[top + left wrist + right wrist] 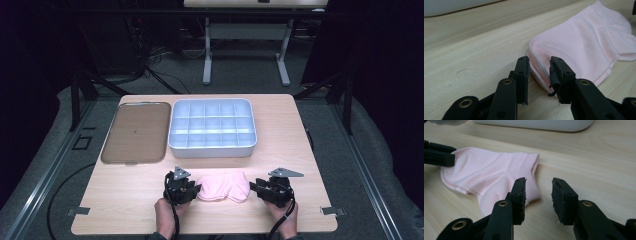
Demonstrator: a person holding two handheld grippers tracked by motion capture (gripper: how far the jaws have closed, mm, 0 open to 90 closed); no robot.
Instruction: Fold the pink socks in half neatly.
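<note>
Straddling the pink sock's (584,42) edge, left tool (539,66) narrow; right tool (538,188) narrow beside it, unclamped.

Overhead light brightens the table (280,130) at centre frame; the surroundings sink into near-black. Both gripper views are evenly lit, their bottom edges slightly soft.

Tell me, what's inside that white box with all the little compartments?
The white box appears empty: its compartments show bare floors in the high view. The near wall hides part of the front row, so that part can't be checked.
</note>
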